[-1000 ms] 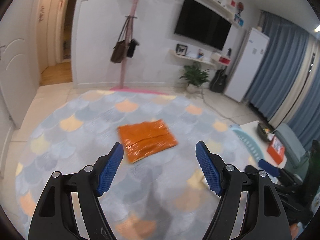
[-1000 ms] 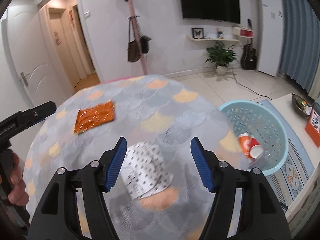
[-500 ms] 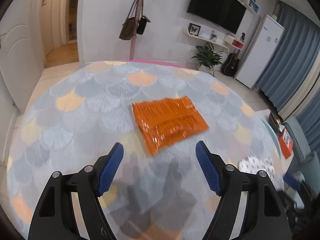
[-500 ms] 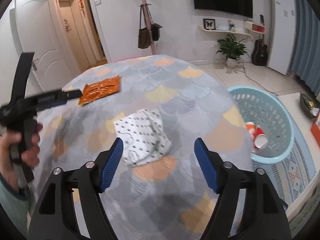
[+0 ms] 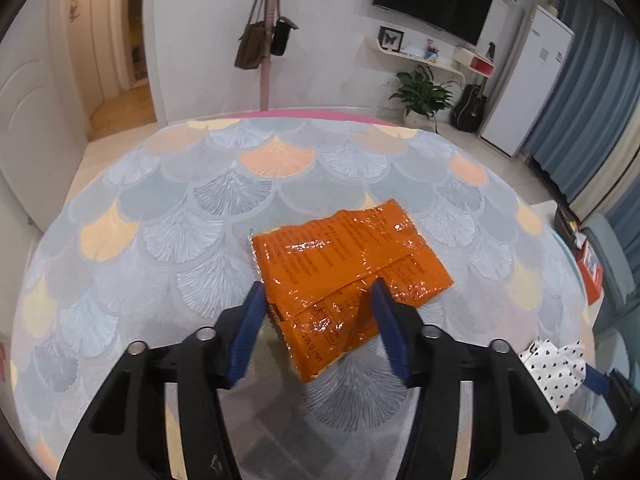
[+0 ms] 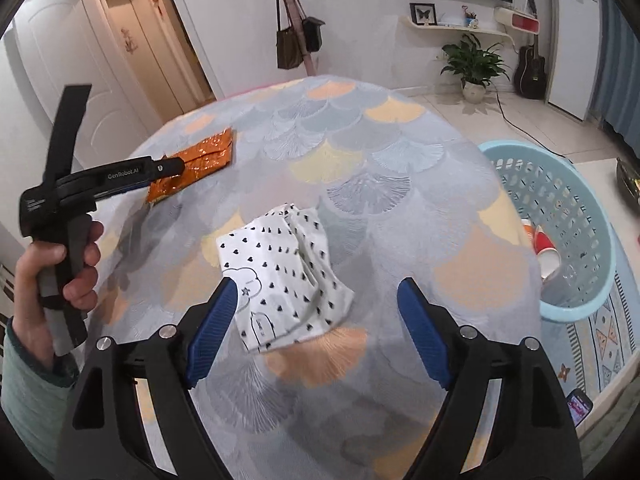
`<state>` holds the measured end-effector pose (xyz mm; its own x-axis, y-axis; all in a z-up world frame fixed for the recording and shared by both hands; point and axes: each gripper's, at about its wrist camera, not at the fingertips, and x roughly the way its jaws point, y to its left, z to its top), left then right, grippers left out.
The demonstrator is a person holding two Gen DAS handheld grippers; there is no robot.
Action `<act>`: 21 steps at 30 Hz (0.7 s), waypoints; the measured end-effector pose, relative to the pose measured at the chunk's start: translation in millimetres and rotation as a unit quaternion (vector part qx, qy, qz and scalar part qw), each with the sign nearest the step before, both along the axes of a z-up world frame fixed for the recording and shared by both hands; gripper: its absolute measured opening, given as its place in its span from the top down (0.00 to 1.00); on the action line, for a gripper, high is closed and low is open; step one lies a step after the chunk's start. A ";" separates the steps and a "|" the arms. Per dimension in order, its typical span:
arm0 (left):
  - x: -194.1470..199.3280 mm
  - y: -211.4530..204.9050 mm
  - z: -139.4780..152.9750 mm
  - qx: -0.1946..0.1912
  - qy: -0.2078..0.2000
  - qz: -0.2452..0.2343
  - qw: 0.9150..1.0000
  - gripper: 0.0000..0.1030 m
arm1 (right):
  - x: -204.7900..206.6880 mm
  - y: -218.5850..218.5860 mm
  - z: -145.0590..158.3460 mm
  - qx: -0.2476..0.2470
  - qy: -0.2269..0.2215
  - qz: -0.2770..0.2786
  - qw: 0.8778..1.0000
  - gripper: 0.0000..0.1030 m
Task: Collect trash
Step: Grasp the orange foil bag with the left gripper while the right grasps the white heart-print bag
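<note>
Left gripper: jaws just narrowed around the near end of the orange wrapper; contact cannot be told.
Right gripper: spread wide over the dotted paper bag.
Right view only: blue basket, right of the table, two cups inside.
Trash on table: two pieces, well apart.

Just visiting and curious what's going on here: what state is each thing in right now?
Orange packet: flat on the cloth, near end between the left gripper's fingers.
Left gripper: jaws just closing around the packet, not clearly pinching it.
White bag: crumpled, lying loose on the cloth.
Right gripper: wide open, bag partly between its fingers.
Basket: upright beside the table, cups inside.
</note>
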<state>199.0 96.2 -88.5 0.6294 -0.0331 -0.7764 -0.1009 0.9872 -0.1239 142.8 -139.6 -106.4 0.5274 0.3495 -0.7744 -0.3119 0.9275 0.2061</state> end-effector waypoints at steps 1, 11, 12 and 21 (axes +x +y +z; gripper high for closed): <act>0.2 -1.1 0.7 0.006 -0.001 -0.001 1.000 0.59 | 1.1 2.8 0.2 -0.005 -0.003 0.002 1.000 0.26; -20.0 -15.0 3.6 0.000 -0.014 -0.033 0.999 0.99 | -4.7 18.7 0.2 -0.027 -0.012 0.032 0.999 0.87; -22.2 -17.4 5.5 -0.003 -0.019 -0.037 0.999 0.99 | -5.5 17.1 0.4 -0.018 -0.009 0.035 0.999 0.90; -50.3 -35.2 29.7 -0.019 -0.060 -0.078 0.995 0.99 | -18.6 0.7 22.4 0.007 -0.042 0.017 0.999 0.94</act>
<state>148.7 61.0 -58.8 0.7024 -0.1652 -0.6924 0.0710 0.9841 -0.1628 124.2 -138.8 -84.0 0.5782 0.3785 -0.7228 -0.3605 0.9132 0.1898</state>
